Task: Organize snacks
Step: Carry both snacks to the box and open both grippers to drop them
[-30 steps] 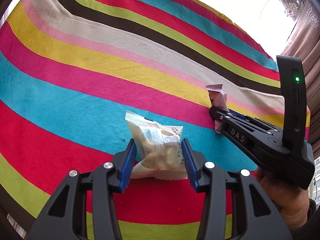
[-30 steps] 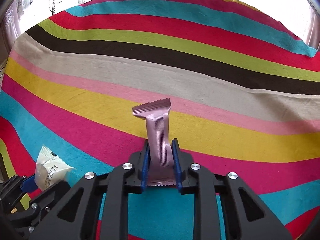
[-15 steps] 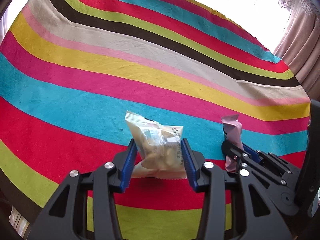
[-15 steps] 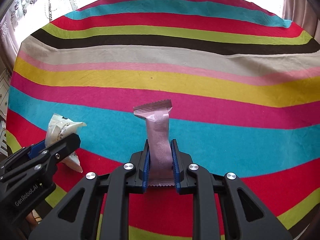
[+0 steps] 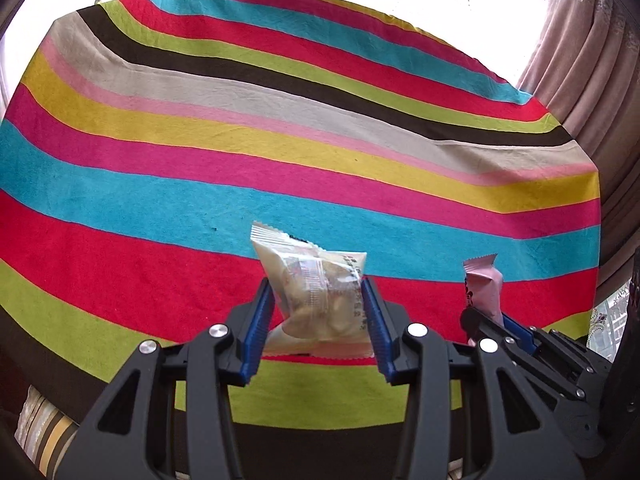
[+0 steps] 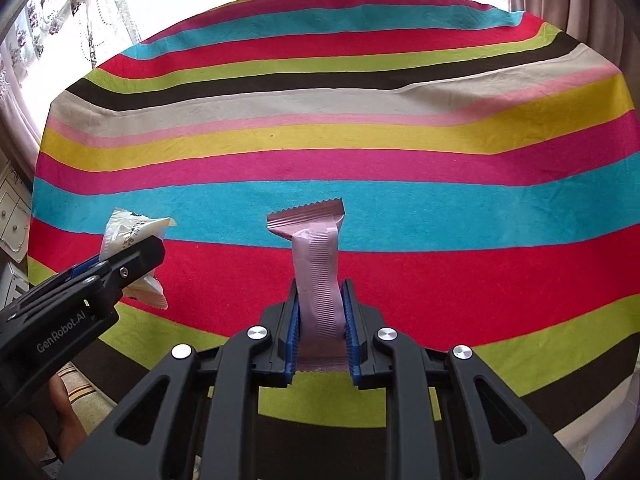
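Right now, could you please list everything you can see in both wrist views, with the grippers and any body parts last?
Clear snack packet: one, see-through and whitish with pale contents, clamped in the left gripper above the cloth.
Pink wafer bar: one, pink ribbed wrapper, upright in the right gripper.
Striped cloth: one, many-coloured bands, spread under both grippers.
Curtain: one, dusty beige, right edge of the left view.
White drawer unit: one, far left of the right view.
Left gripper: one, black with blue pads, shut on the packet.
Right gripper: one, black with blue pads, shut on the bar.

Black gripper (image 5: pixel 316 320), blue ribbed pads (image 5: pixel 256 320), silver screws.
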The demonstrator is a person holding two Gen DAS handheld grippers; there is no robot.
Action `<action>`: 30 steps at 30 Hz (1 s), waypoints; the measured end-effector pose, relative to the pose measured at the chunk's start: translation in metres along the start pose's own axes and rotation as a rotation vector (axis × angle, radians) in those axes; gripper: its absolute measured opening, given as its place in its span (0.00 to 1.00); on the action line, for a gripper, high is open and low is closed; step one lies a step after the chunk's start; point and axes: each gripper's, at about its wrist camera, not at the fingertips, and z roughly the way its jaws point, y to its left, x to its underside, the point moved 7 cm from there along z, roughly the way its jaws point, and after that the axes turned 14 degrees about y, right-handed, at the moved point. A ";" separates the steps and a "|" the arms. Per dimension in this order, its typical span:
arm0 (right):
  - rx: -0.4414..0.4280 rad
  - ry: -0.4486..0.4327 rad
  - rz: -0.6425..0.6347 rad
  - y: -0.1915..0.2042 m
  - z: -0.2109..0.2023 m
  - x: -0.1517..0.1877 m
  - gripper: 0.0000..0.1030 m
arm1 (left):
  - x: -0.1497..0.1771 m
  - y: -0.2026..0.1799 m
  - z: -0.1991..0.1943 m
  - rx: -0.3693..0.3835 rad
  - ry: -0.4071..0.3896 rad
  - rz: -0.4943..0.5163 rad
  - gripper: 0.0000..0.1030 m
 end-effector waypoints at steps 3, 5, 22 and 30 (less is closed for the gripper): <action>-0.002 -0.005 0.013 -0.004 -0.008 0.008 0.19 | 0.008 -0.007 -0.005 0.002 0.000 0.019 0.43; -0.002 -0.011 0.022 -0.008 -0.014 0.014 0.19 | 0.013 -0.013 -0.008 0.005 -0.002 0.031 0.43; -0.003 -0.001 0.140 -0.063 -0.050 0.074 0.19 | 0.058 -0.072 -0.025 0.037 0.033 0.155 0.43; 0.027 -0.003 0.195 -0.098 -0.070 0.111 0.19 | 0.082 -0.109 -0.027 0.082 0.066 0.231 0.43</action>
